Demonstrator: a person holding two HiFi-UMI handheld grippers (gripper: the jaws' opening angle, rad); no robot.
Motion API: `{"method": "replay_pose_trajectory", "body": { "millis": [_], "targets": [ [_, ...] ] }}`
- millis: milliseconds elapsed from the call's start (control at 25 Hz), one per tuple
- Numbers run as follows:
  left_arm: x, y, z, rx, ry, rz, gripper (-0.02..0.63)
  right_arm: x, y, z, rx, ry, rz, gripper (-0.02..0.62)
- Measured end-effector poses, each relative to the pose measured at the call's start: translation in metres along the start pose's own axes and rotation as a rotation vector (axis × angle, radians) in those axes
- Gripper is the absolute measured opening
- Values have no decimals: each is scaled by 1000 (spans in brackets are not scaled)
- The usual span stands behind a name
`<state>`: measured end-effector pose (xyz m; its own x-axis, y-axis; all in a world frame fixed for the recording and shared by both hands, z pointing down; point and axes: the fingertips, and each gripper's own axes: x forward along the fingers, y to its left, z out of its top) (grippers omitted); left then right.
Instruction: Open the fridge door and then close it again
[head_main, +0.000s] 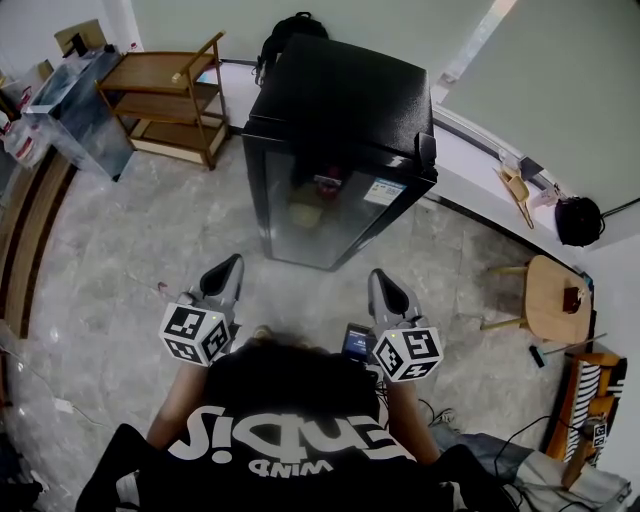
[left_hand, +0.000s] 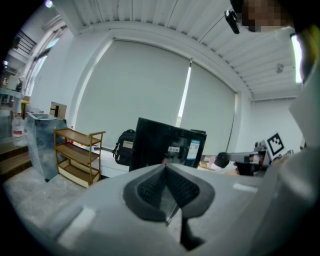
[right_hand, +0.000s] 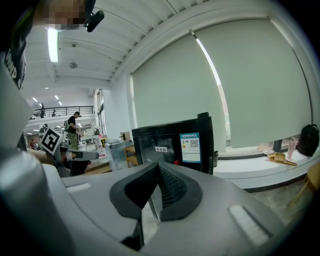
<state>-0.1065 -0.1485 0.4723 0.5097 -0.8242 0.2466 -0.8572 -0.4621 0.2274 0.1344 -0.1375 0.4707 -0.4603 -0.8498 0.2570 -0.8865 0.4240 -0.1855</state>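
A small black fridge (head_main: 345, 110) stood on the marble floor (head_main: 130, 260) by the window wall, its glass door (head_main: 325, 210) closed. The person held both tools low in front of it, apart from it. The left tool (head_main: 228, 268) had its jaws pressed together and was empty. The right tool (head_main: 385, 282) was the same, jaws together and holding nothing. A wooden shelf (head_main: 165, 95) stood left of the fridge in the head view.

The small black fridge (head_main: 340, 130) stands upright on the grey floor in the upper middle of the head view, its glass door (head_main: 330, 215) shut, stickers near the top.
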Motion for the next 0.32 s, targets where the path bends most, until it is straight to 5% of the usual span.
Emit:
{"method": "replay_pose_trajectory", "body": {
  "millis": [320],
  "targets": [
    [-2,-4,-1,-1,4,-5,0,-8,-10,3,-11,3,-19,0]
  ]
}}
